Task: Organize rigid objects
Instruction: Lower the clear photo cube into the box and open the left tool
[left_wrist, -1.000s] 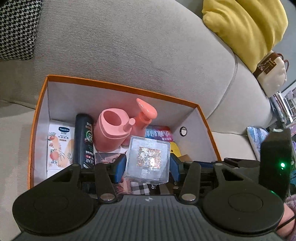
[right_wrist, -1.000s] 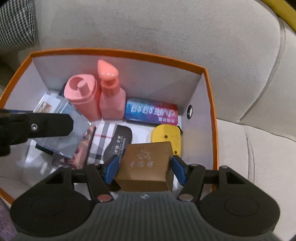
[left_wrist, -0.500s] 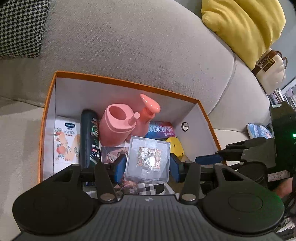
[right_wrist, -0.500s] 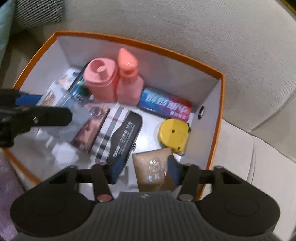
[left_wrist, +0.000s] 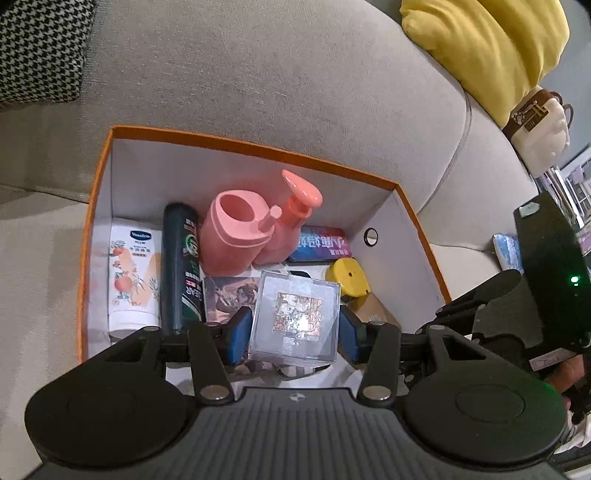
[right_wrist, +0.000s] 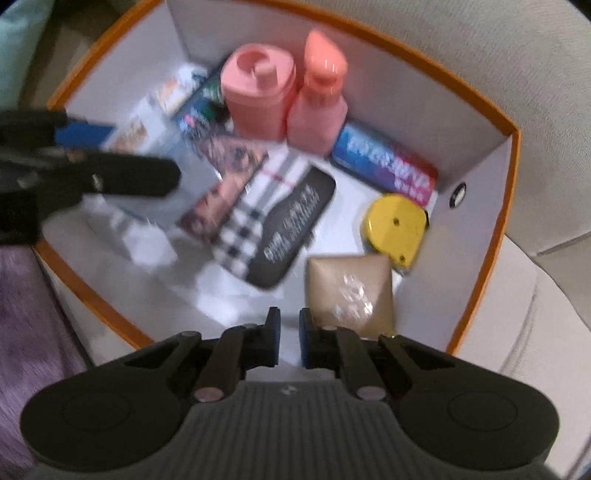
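Note:
An orange box (left_wrist: 255, 147) with white inside stands on a grey sofa; its rim also shows in the right wrist view (right_wrist: 511, 206). My left gripper (left_wrist: 293, 325) is shut on a clear plastic cube (left_wrist: 295, 319) with a picture inside, held above the box's near side. My right gripper (right_wrist: 288, 338) is shut and empty, above the box's near edge. A brown cardboard box (right_wrist: 349, 291) lies inside the orange box just beyond its fingers, beside a yellow tape measure (right_wrist: 397, 229).
The box also holds a pink jug (left_wrist: 240, 230), a pink pump bottle (left_wrist: 291, 218), a dark shampoo bottle (left_wrist: 181, 266), a white tube (left_wrist: 133, 273), a blue-red tin (left_wrist: 321, 245), a plaid card and a black case (right_wrist: 291, 229). A yellow cushion (left_wrist: 487, 48) lies at the back right.
My right gripper let go of the brown cardboard box, which now lies in the orange box, then drew back and shut. My left gripper still holds the clear cube and rose slightly.

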